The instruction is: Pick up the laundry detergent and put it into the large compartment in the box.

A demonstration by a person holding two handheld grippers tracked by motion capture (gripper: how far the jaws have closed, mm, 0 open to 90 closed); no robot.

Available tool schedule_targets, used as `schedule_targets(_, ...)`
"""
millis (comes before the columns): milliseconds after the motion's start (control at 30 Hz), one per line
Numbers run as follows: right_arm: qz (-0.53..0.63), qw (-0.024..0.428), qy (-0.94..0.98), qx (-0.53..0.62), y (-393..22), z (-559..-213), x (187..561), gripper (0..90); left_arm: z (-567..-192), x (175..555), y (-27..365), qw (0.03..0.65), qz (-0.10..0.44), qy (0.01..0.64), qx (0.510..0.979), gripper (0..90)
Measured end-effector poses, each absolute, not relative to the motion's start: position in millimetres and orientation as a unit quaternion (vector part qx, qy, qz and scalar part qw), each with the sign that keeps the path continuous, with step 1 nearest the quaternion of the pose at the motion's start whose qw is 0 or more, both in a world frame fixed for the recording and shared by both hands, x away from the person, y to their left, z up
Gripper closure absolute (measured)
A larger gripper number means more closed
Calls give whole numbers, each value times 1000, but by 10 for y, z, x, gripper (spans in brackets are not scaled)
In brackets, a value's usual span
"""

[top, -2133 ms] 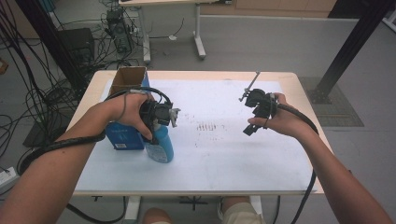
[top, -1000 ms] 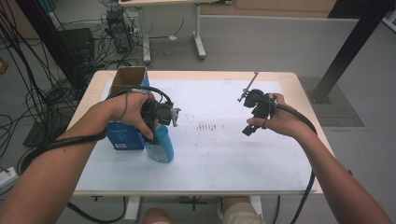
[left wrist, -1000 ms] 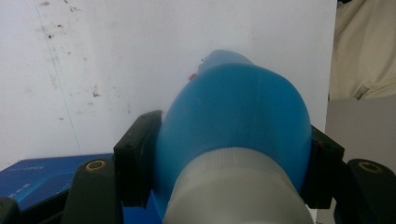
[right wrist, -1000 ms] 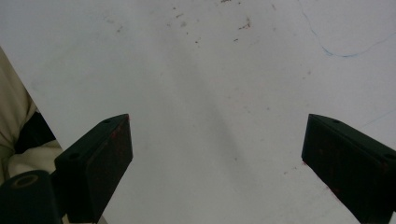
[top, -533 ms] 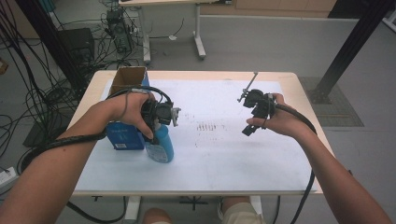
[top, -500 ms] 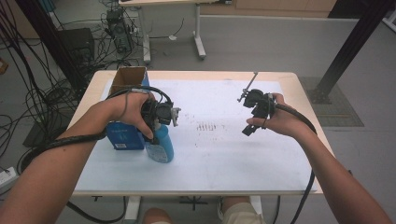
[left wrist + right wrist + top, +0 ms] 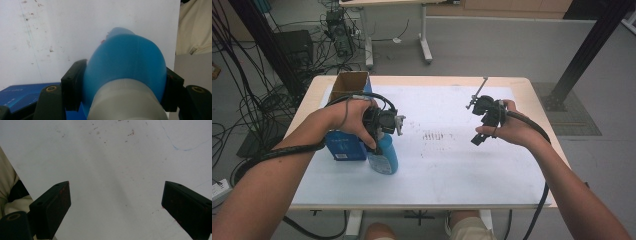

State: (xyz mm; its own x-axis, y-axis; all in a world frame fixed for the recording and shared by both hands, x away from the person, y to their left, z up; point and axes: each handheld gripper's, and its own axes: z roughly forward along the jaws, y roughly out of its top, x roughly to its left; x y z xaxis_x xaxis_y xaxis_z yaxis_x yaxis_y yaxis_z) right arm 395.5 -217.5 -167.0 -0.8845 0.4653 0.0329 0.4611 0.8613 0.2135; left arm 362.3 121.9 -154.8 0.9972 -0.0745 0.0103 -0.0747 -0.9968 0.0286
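A blue bottle (image 7: 383,156) with a grey cap end (image 7: 127,100) stands on the white table sheet (image 7: 447,165) at the left. My left gripper (image 7: 379,131) is shut on it from above, and in the left gripper view both black pads (image 7: 73,85) press against the bottle's (image 7: 125,62) sides. Over the right part of the table my right gripper (image 7: 484,127) is held in the air, tilted down toward the sheet. Its jaws stand wide apart with nothing between them, and its pads (image 7: 53,206) frame bare white sheet (image 7: 112,170).
A blue box (image 7: 343,147) stands just left of the bottle, and an open cardboard box (image 7: 349,82) sits behind it at the table's far left. Faint dark marks (image 7: 437,136) dot the sheet's middle. Cables and equipment lie on the floor at the left.
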Motion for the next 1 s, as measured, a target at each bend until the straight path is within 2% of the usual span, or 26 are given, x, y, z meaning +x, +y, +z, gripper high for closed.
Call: schedule_targets(1000,109,9,965,240,-2165,-1684,3956,89,-1545,3620,1202,11,5,-35,999,350)
